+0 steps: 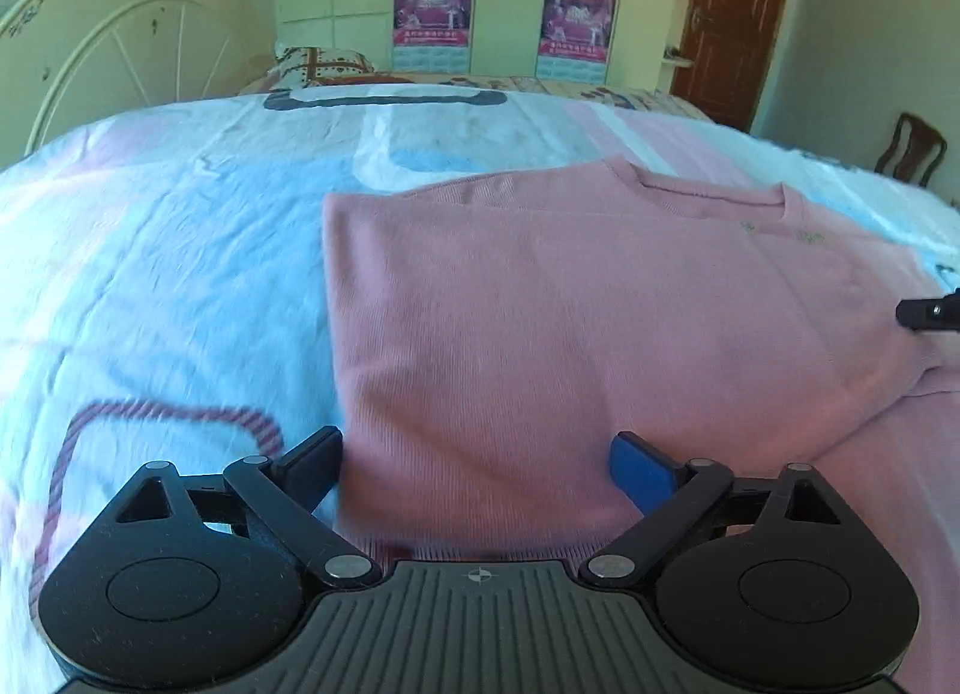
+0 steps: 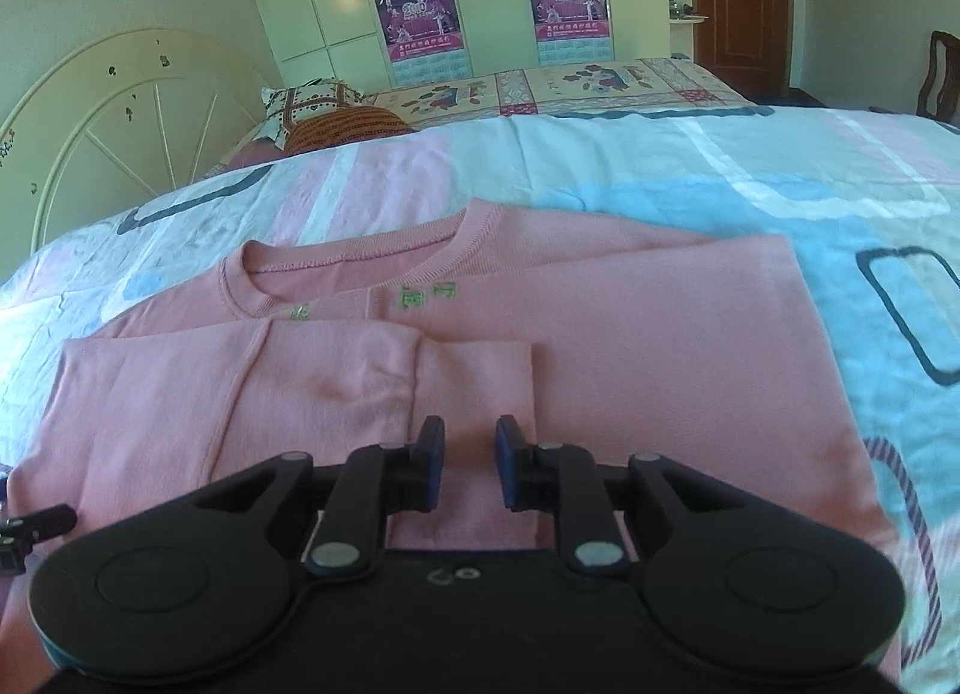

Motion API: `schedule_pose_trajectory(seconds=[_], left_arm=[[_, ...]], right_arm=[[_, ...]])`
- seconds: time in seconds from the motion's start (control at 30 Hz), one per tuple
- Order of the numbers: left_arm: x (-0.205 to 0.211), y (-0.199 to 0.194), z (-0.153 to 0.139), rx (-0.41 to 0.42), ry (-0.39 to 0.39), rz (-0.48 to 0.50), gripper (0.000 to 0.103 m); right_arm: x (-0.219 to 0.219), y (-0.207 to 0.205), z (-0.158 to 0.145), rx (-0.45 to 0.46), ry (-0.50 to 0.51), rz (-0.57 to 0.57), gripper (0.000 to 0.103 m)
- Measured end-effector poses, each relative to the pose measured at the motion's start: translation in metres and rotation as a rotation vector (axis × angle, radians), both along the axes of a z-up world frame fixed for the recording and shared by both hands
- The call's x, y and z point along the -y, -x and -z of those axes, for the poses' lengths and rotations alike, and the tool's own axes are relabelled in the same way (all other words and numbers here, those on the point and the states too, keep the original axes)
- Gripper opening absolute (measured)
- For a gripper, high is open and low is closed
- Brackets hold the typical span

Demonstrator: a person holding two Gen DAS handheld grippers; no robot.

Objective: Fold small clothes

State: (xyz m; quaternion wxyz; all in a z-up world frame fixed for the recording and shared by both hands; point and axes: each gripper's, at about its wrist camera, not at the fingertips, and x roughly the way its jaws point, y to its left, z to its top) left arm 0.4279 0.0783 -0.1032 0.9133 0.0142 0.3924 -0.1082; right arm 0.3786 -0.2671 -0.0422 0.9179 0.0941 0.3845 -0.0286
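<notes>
Pink knit sweater (image 2: 630, 346), sleeve folded inward, is spread collar-away on the patterned bed (image 2: 690, 171) beneath both grippers, left gripper (image 1: 477, 469) jaws wide apart, right gripper (image 2: 470, 466) jaws narrowly parted, empty.

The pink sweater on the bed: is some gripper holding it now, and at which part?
Nothing is held. The left gripper stands wide open over the pink sweater; the right gripper has a narrow gap, and no fabric is between its pads.

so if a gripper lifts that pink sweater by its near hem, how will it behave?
The pink sweater will probably drape rather than hold shape: it lies limp on the bedspread. The folded-in sleeve may slide loose, since nothing pins it. The ribbed knit looks grippy, so slipping out seems unlikely.
</notes>
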Motion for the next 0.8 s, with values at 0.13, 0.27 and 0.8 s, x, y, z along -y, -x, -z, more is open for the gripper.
schedule_pose_trajectory(seconds=[0.13,0.27,0.8], left_arm=[[-0.001,0.021,-0.015,0.115,-0.007,-0.04,0.094],[0.005,0.024,-0.028,0.172,0.003,-0.029,0.094],[-0.011,0.041,-0.004,-0.007,-0.098,-0.043,0.101]], right_arm=[[0.009,0.014,-0.001,0.006,-0.028,0.024,0.019],[0.008,0.02,-0.001,0.015,-0.028,0.016,0.02],[0.085,0.073,-0.004,-0.067,0.078,0.174,0.019]])
